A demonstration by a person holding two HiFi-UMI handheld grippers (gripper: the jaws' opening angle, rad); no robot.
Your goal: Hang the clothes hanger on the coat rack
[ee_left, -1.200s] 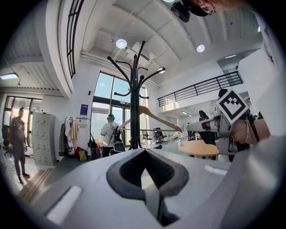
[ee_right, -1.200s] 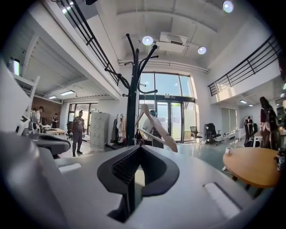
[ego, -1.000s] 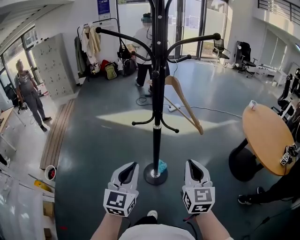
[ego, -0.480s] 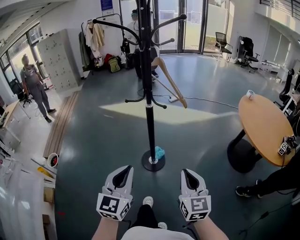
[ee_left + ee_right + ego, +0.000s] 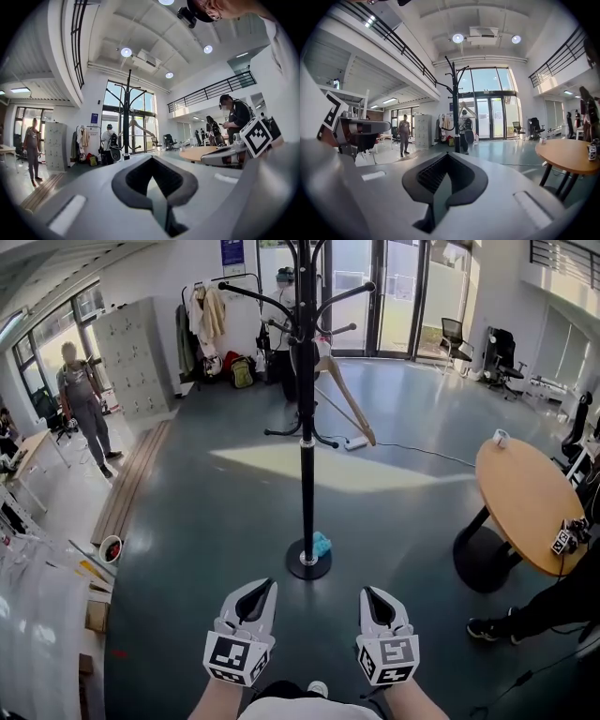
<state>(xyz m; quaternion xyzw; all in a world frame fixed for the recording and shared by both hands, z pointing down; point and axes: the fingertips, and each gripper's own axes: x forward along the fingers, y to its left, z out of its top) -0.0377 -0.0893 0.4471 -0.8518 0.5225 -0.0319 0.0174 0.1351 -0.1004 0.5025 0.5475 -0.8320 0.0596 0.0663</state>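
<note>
So both tools are doing nothing here: the left gripper (image 5: 257, 587) and the right gripper (image 5: 374, 596) sit side by side at the near edge of the head view, pointing away at the floor. In each gripper's own view the jaws are pressed together with nothing between them. The light wooden clothes hanger (image 5: 348, 401) is already up on the tall black metal coat rack (image 5: 307, 442), hung high just right of the pole and tilted, one arm sloping down to the right. The rack stands well apart from both grippers, further out on the grey floor, with a small blue cloth (image 5: 322, 545) right by its round base. A round wooden table (image 5: 522, 507) is off to the right. At the far left there's a person in grey clothes (image 5: 82, 395) standing near some grey lockers (image 5: 128, 357).
</note>
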